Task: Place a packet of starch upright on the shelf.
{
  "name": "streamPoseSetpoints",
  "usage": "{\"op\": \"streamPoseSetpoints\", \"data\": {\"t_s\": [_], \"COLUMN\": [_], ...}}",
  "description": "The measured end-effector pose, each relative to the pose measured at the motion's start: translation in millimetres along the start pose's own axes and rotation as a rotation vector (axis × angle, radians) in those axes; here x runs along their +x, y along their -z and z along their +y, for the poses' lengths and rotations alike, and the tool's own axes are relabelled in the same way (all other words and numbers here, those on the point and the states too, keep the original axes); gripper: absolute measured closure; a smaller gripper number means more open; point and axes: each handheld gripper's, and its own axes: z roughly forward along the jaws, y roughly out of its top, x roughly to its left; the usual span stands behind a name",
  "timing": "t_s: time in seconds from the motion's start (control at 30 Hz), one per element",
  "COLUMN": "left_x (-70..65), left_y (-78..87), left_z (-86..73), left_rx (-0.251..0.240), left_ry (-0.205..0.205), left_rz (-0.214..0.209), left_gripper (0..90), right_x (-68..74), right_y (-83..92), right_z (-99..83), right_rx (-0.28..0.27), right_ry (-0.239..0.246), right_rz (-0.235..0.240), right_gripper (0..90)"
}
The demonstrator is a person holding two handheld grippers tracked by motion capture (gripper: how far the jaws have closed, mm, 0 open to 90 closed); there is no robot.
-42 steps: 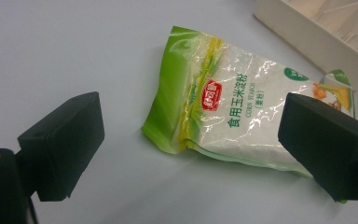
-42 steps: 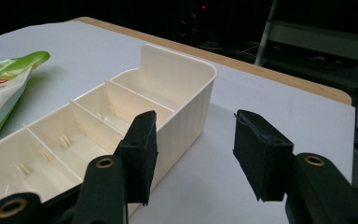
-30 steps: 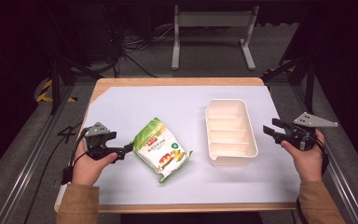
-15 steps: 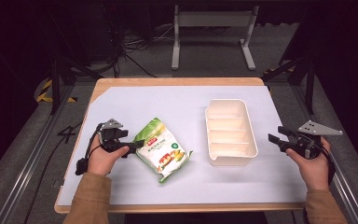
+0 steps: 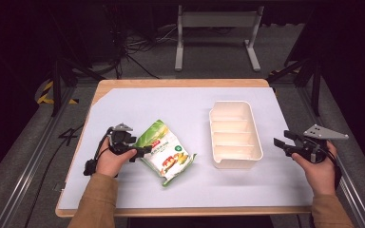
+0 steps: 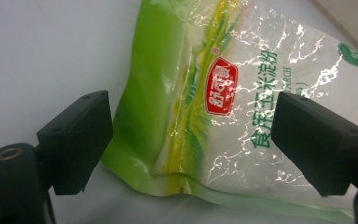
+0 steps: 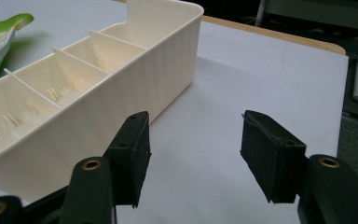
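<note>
The left tool (image 6: pixel 191 140) is spread wide around the near edge of the green pouch (image 6: pixel 242 93) lying on the table (image 5: pixel 138 102). The right tool (image 7: pixel 193 154) gapes empty beside the white divided tray (image 7: pixel 98 84).

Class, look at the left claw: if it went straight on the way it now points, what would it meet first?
The green and white pouch. The left claw is open and points right at it, its jaws on either side of the pouch's near edge in the left gripper view. Whether they already touch it is unclear.
</note>
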Motion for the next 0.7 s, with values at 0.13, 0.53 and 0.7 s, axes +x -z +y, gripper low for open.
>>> {"op": "streamPoseSetpoints", "data": {"t_s": [0.13, 0.53, 0.7], "left_x": [-0.2, -5.7, -7.7], "left_y": [-5.4, -4.4, -5.5], "left_z": [-2.7, -7.8, -10.8], "left_rx": [0.036, 0.027, 0.021], "left_ry": [-0.007, -0.034, -0.091], "left_rz": [-0.025, -0.078, -0.016], "left_gripper": [14.9, 56.9, 78.0], "right_x": [2.3, 5.4, 6.6], "right_y": [-4.1, -7.8, -9.5], "right_z": [0.0, 1.8, 2.4], "right_rx": [0.01, 0.009, 0.013], "right_ry": [0.008, 0.012, 0.018], "right_rz": [0.004, 0.011, 0.013], "right_gripper": [41.7, 41.2, 41.2]}}
